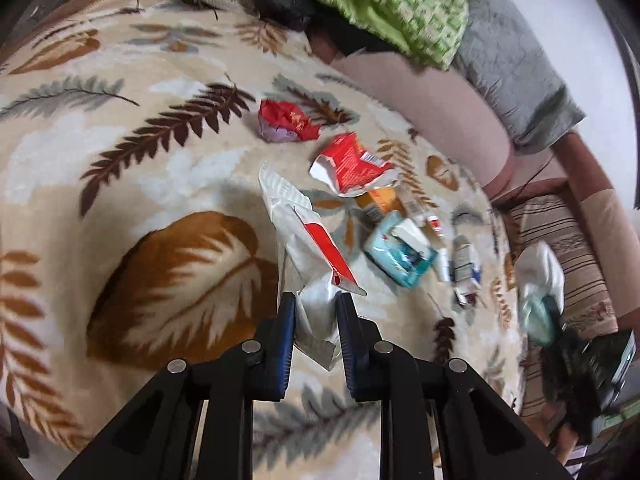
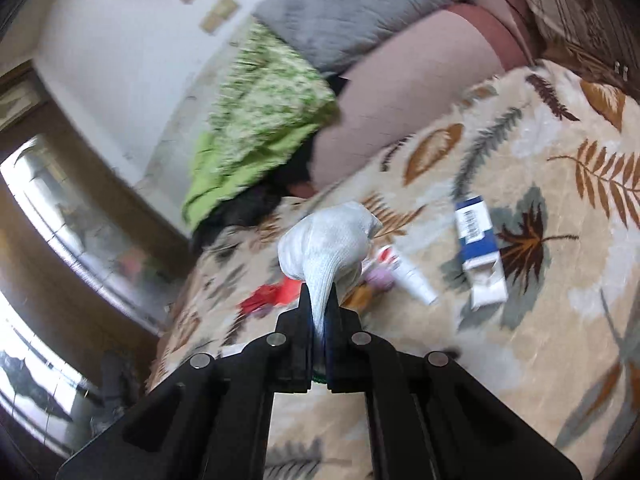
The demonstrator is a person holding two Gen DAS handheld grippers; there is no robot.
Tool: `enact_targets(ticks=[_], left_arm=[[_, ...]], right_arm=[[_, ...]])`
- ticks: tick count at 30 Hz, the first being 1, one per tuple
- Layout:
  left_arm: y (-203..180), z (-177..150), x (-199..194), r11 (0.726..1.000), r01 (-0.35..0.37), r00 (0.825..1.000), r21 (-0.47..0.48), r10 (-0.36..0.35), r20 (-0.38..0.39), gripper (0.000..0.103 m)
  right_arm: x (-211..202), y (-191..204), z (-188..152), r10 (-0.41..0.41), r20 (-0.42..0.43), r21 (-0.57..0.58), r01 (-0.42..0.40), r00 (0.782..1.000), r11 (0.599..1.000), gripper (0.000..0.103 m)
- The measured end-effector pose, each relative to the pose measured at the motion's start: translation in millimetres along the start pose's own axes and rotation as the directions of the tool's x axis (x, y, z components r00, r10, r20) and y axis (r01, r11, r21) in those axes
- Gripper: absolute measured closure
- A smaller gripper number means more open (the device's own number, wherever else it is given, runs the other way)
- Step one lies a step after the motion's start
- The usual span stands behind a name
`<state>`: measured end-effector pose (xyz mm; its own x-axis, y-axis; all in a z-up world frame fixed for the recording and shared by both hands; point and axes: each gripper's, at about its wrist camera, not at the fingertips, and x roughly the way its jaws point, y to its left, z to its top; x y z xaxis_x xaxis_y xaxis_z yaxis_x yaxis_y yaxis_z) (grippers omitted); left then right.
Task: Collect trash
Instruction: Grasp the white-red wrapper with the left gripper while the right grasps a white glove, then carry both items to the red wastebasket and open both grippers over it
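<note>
Trash lies scattered over a leaf-patterned blanket (image 1: pixel 120 152) that covers a couch or bed — which one, the views do not settle. In the left wrist view the left gripper (image 1: pixel 316 304) has its fingers (image 1: pixel 285 332) closed on a crumpled white wrapper with a red stripe (image 1: pixel 304 240); the wrapper's lower end sits pinched between the blue pads, and the rest stretches away from them over the blanket. Beyond it lie a crumpled red wrapper (image 1: pixel 286 120), a torn red-and-white carton (image 1: pixel 352 166) with an orange box (image 1: pixel 380 200) just behind it, and a teal-and-white pack (image 1: pixel 400 252). Smaller tubes and packets (image 1: pixel 464 264) lie close beside the pack, blurred. A white plastic bag (image 1: pixel 540 276) sits at the blanket's far right edge.

In the right wrist view the right gripper (image 2: pixel 320 300) is clamped fully on a pale, bunched piece of white material (image 2: pixel 328 240) — its narrow end is squeezed between the fingers (image 2: pixel 304 312) and the rounded bulk stands out above them. On the blanket past it lie a white tube (image 2: pixel 416 280) and a blue-and-white box with a barcode (image 2: pixel 478 248), well apart from the gripper. A green patterned cloth (image 2: pixel 264 120) and a grey pillow (image 2: pixel 344 12) rest against the pinkish back cushion (image 2: pixel 400 92).
</note>
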<state>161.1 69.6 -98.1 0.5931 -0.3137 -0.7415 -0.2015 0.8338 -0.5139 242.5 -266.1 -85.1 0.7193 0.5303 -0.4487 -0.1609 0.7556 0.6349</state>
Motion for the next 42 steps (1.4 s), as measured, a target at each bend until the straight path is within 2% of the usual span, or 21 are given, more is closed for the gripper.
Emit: enact_targets(ticks=[5, 7, 10, 14, 17, 20, 21, 24, 26, 30, 34, 37, 42], left_arm=[[-15.3, -28.8, -43.0, 0.994, 0.023, 0.995, 0.104, -0.033, 0.089, 0.083], [-16.7, -43.8, -62.0, 0.989, 0.069, 0.992, 0.128, -0.082, 0.093, 0.083], [-18.1, -65.0, -89.8, 0.98, 0.116, 0.988, 0.163, -0.131, 0.085, 0.083], [-20.8, -95.0, -121.5, 0.967, 0.123, 0.985, 0.225, -0.147, 0.091, 0.083], [-12.8, -123.7, -142.8, 0.954, 0.164, 0.974, 0.252, -0.197, 0.114, 0.083], [4.7, -148.5, -148.4, 0.947, 0.221, 0.961, 0.235, -0.253, 0.116, 0.083], [11.9, -156.8, -146.0, 0.948, 0.225, 0.961, 0.223, -0.253, 0.108, 0.083], [22.9, -170.3, -139.3, 0.968, 0.154, 0.98, 0.2, -0.176, 0.097, 0.083], [23.9, -175.0, -138.1, 0.968, 0.156, 0.981, 0.199, -0.175, 0.08, 0.083], [12.2, -194.4, -151.4, 0.955, 0.088, 0.982, 0.284, -0.131, 0.135, 0.083], [6.1, -224.4, -160.3, 0.936, 0.044, 0.982, 0.349, -0.104, 0.156, 0.083], [5.3, -240.2, -159.6, 0.928, 0.034, 0.987, 0.37, -0.088, 0.131, 0.083], [8.4, -253.7, -157.1, 0.928, 0.041, 0.993, 0.371, -0.08, 0.092, 0.083]], right_arm=[[-32.0, 33.4, -37.4, 0.029, -0.001, -0.112, -0.029, 1.0, 0.993, 0.099], [-43.2, 44.2, -56.7, 0.03, -0.013, -0.154, -0.031, 0.999, 0.988, 0.099], [-62.2, 57.4, -79.4, 0.037, -0.053, -0.154, -0.045, 0.998, 0.987, 0.099], [-93.8, 80.0, -100.1, 0.062, -0.097, -0.165, -0.077, 0.993, 0.983, 0.099], [-122.5, 91.0, -123.6, 0.05, -0.082, -0.213, -0.067, 0.995, 0.975, 0.099], [-145.4, 90.0, -156.5, 0.033, -0.033, -0.243, -0.04, 0.999, 0.969, 0.099], [-150.1, 86.7, -166.8, 0.033, -0.021, -0.24, -0.037, 0.999, 0.97, 0.099], [-154.1, 78.7, -185.7, 0.008, -0.037, -0.235, -0.016, 0.999, 0.972, 0.099], [-152.9, 77.5, -193.7, -0.001, -0.069, -0.239, -0.015, 0.998, 0.971, 0.099], [-161.7, 84.0, -208.1, -0.013, -0.084, -0.265, -0.009, 0.996, 0.964, 0.099], [-172.1, 94.8, -224.6, -0.052, -0.092, -0.302, 0.022, 0.994, 0.953, 0.099], [-177.3, 102.2, -238.5, -0.097, -0.112, -0.338, 0.054, 0.989, 0.94, 0.099], [-175.2, 102.3, -251.7, -0.123, -0.148, -0.353, 0.064, 0.981, 0.933, 0.099]])
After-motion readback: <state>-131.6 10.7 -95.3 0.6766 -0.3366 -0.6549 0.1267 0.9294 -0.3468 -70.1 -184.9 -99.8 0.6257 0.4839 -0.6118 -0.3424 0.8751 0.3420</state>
